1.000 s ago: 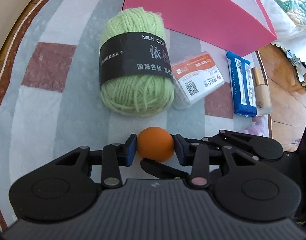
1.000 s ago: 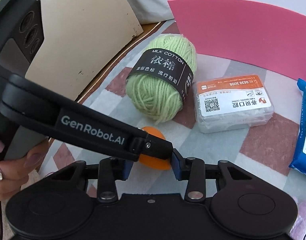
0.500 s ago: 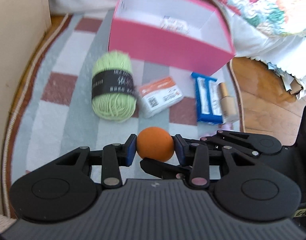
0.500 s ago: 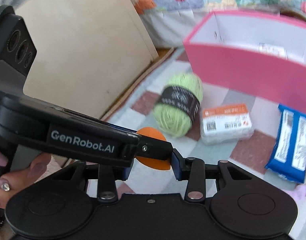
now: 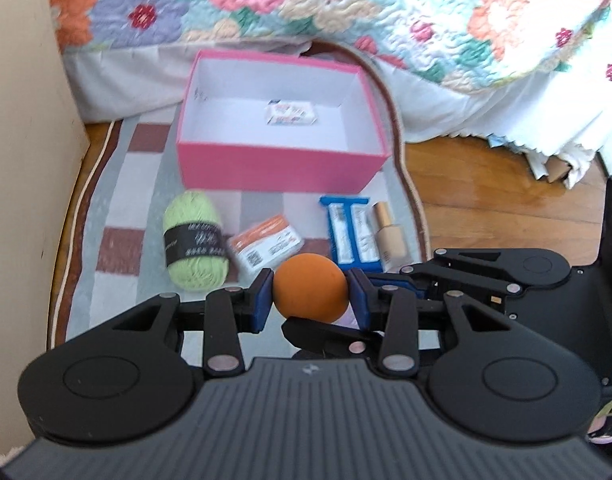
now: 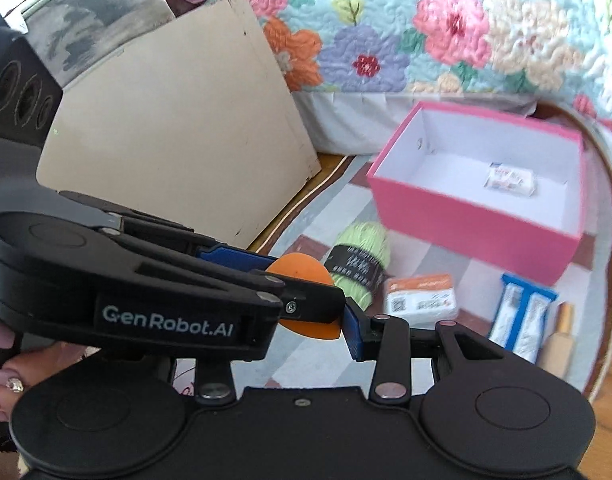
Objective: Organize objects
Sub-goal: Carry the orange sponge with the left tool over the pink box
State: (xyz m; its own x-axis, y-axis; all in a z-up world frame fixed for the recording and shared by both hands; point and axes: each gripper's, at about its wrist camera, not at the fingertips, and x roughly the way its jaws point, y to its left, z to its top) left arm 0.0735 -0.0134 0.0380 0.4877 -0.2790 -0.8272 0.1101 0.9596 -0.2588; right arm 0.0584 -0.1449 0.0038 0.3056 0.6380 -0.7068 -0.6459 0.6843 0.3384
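Orange ball (image 5: 310, 287) sits clamped between the blue pads of our left gripper (image 5: 311, 294), whose jaws are narrowed onto its two sides and hold it clear of the rug (image 5: 118, 184). From the right wrist view we see the same ball (image 6: 302, 270) partly hidden behind the left tool. Our right gripper (image 6: 306, 322) has its jaws drawn close around that spot; its right blue pad (image 6: 352, 330) stands just beside the ball, but we cannot tell whether it presses on it or on the other tool.

Below us, an open pink box (image 5: 280, 168) rests on the checked rug near the flowered quilt (image 5: 346, 8) of the bed, with one small white packet (image 5: 292, 114) lying on its floor. In front of the box lie a green yarn skein (image 5: 196, 246) with a black band, an orange-and-white packet (image 5: 266, 246) just beside it, a blue pack (image 5: 352, 236), and a beige bottle (image 5: 388, 236) with a gold cap touching the blue pack. A beige board (image 6: 178, 136) stands at the left. A hand (image 6: 2, 380) grips the left tool.
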